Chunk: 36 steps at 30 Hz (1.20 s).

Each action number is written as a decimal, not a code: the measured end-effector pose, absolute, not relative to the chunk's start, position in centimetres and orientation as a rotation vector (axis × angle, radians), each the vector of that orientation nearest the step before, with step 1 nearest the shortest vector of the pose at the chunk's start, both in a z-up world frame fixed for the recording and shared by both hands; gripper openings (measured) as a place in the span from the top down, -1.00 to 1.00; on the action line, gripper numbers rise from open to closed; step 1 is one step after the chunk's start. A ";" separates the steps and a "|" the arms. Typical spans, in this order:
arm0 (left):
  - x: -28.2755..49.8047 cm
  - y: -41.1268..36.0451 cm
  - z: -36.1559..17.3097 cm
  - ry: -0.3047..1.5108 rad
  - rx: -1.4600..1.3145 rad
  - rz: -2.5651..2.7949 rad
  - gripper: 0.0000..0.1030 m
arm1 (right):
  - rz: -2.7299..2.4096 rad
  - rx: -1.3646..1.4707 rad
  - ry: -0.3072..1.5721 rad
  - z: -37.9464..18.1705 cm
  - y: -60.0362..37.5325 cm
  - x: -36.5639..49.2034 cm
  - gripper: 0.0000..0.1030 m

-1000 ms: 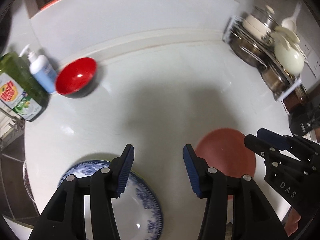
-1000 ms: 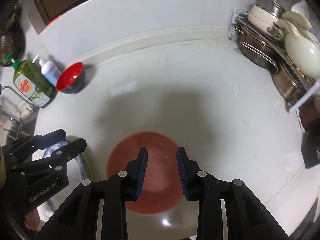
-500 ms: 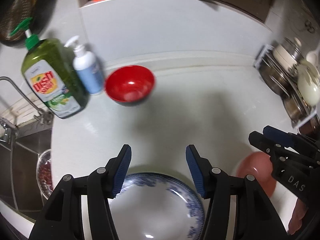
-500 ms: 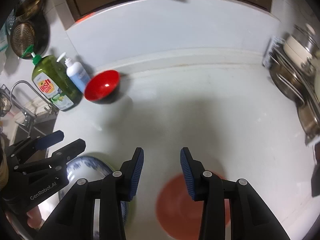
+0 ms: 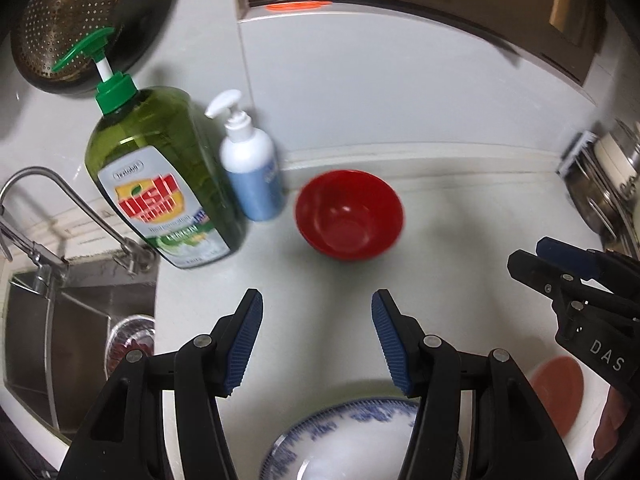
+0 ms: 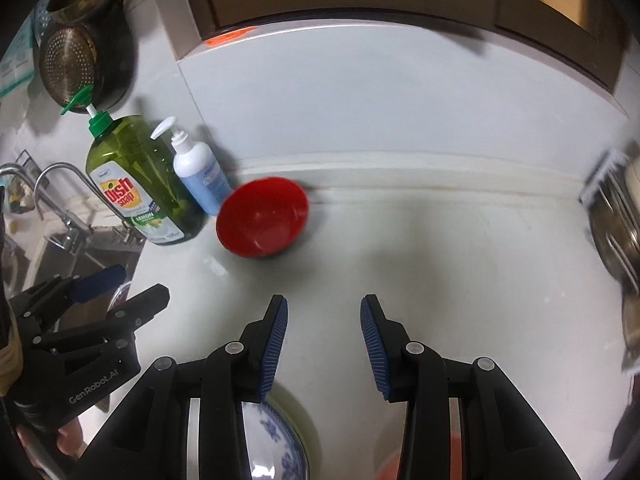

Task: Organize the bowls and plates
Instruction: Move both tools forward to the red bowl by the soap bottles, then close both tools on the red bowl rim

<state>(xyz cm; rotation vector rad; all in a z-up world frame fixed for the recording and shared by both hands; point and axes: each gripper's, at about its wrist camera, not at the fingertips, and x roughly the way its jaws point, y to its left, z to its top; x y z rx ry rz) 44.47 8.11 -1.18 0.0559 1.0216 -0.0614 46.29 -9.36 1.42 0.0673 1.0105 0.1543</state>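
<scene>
White tabletop fills the kitchen scene, with a sink at the left. Both tongs, left and right, have just been opening and hold nothing. A red bowl sits mid-frame beside a dish soap bottle. It looks light, hard and slippery, so pinching its rim seems best. A blue-patterned plate lies at the bottom edge and may break.

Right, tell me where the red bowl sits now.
The red bowl sits on the white counter near the back wall, just right of the white pump bottle and the green dish soap bottle, ahead of both grippers in each wrist view.
</scene>
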 end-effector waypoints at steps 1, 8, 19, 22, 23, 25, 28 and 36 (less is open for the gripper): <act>45.0 8.3 -1.3 1.023 0.058 -0.054 -0.09 | 0.158 0.066 1.012 1.2 -9.1 46.9 0.24; 49.2 9.0 -3.2 1.046 0.068 -0.032 -0.08 | 0.190 0.078 1.051 -0.8 -8.2 51.2 0.24; 54.9 9.1 -7.2 1.096 0.082 -0.023 -0.08 | 0.217 0.110 1.142 -4.9 -7.2 57.3 0.24; 55.8 9.2 -8.1 1.111 0.080 -0.019 -0.04 | 0.212 0.119 1.167 -6.1 -7.0 58.3 0.24; 56.1 9.3 -8.4 1.115 0.078 -0.014 -0.02 | 0.210 0.121 1.173 -6.4 -7.0 58.5 0.25; 56.6 9.3 -8.9 1.121 0.076 -0.009 -0.01 | 0.209 0.124 1.188 -7.1 -6.9 59.1 0.26; 57.3 9.1 -9.6 1.134 0.080 -0.013 0.03 | 0.203 0.135 1.202 -7.9 -6.8 59.8 0.27; 58.5 8.2 -11.0 1.165 0.058 -0.016 0.24 | 0.211 0.165 1.246 -9.7 -6.5 61.2 0.56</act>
